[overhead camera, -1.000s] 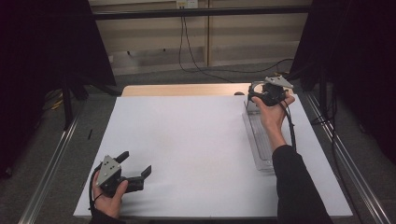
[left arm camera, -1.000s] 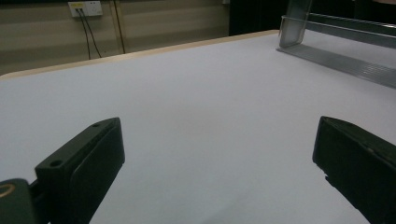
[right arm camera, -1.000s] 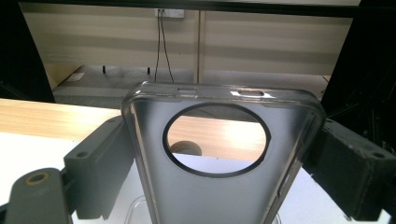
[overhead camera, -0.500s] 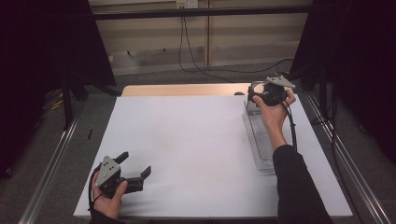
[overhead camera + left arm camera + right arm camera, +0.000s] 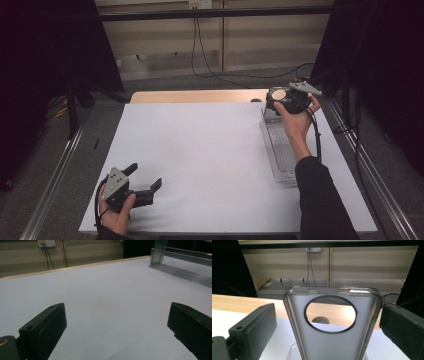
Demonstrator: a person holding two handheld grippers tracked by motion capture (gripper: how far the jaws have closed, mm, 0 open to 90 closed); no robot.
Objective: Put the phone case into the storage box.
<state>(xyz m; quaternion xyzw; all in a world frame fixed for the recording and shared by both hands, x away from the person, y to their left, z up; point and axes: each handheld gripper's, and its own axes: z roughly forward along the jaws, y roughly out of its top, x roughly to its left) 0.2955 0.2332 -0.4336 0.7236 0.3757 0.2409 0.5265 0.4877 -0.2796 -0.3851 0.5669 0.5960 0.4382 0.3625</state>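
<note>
White surface (image 5: 215, 155), bare in the middle, carries a clear tray (image 5: 280, 150) at its right edge. Right tongs (image 5: 328, 322) stand released at the tray's far end, a phone case (image 5: 332, 325) upright between the jaws, untouched. Left tongs (image 5: 145, 185) rest released near the front left corner.

Black grippers, grey three-cornered top plates, black cables; screw holes in fingers (image 5: 253, 333); dark sleeve (image 5: 322, 200).

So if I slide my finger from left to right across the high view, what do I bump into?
Left gripper held low over the white table → the bare white sheet → clear tray along the right side → right gripper above the tray's far end.
</note>
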